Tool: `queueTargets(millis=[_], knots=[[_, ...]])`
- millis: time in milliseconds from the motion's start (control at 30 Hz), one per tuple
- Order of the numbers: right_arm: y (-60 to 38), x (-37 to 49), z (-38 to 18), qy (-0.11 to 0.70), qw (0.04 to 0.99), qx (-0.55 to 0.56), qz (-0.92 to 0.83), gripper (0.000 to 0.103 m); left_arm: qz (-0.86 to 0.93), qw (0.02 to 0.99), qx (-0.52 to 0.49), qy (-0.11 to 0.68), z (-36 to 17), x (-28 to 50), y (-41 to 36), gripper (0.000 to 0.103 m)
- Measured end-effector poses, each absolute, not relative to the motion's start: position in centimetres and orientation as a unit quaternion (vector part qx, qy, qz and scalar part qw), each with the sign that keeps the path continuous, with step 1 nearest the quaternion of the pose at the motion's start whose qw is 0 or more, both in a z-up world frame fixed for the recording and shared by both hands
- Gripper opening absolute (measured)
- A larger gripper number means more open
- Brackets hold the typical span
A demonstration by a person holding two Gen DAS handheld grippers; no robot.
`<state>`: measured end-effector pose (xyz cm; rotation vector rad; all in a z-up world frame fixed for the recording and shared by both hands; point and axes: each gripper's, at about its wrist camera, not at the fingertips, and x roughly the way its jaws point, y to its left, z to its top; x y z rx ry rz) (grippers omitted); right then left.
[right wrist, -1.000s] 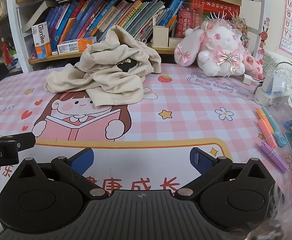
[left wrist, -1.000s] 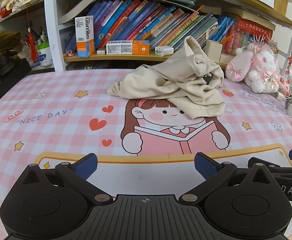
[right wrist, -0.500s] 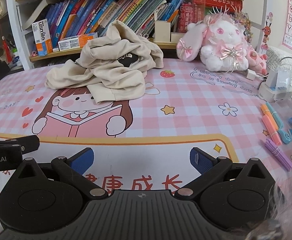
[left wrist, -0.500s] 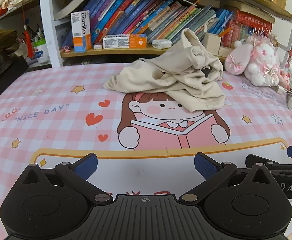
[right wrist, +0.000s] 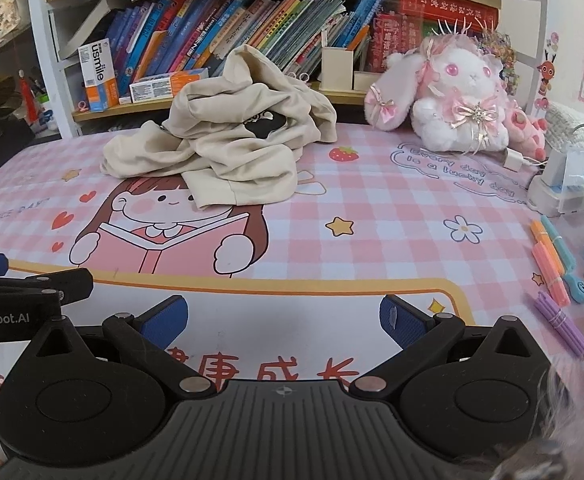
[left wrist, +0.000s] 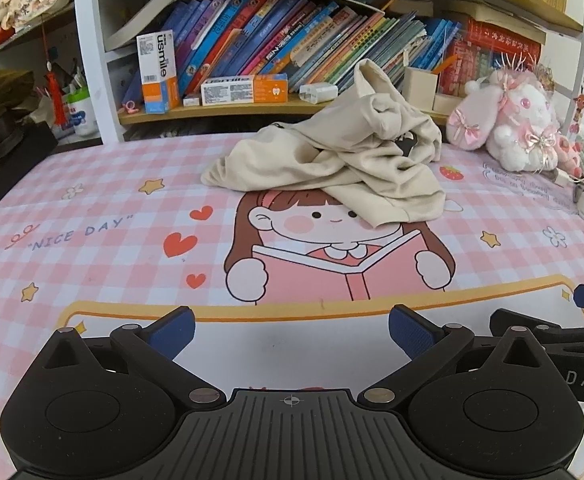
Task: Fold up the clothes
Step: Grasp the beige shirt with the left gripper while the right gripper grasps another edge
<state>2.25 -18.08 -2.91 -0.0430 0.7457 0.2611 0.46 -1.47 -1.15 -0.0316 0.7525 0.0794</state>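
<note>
One pink checked mat covers the table, printed with a cartoon girl reading a book and the words "NICE DAY". Behind it runs a bookshelf packed with leaning books. At the far middle of the table, just in front of the shelf, lies the beige garment, crumpled in a heap with one part peaked upward and a dark patch showing among the folds; its near edge overlaps the printed girl's hair. To its right sits a white and pink plush rabbit. Coloured pens lie near the table's right edge.

The left gripper hovers over the near, white part of the mat, its blue-padded jaws spread wide and holding nothing. The right gripper is beside it, likewise spread and empty, well apart from the garment.
</note>
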Motion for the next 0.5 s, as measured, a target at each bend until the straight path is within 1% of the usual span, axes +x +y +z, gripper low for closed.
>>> queueTargets(millis=[233, 400, 500], knots=[[-19.6, 3.2, -3.2, 0.372, 0.918, -0.011, 0.141, 0.103, 0.048, 0.936, -0.012, 0.348, -1.0, 0.9, -2.6, 0.103], [-21.4, 4.0, -2.8, 0.354, 0.921, 0.028, 0.158, 0.103, 0.047, 0.938, -0.013, 0.344, -0.9, 1.6, -3.4, 0.103], [-21.9, 4.8, -2.7, 0.349, 0.921, 0.026, 0.168, 0.101, 0.049, 0.939, -0.018, 0.339, -0.6, 2.1, -3.7, 0.103]])
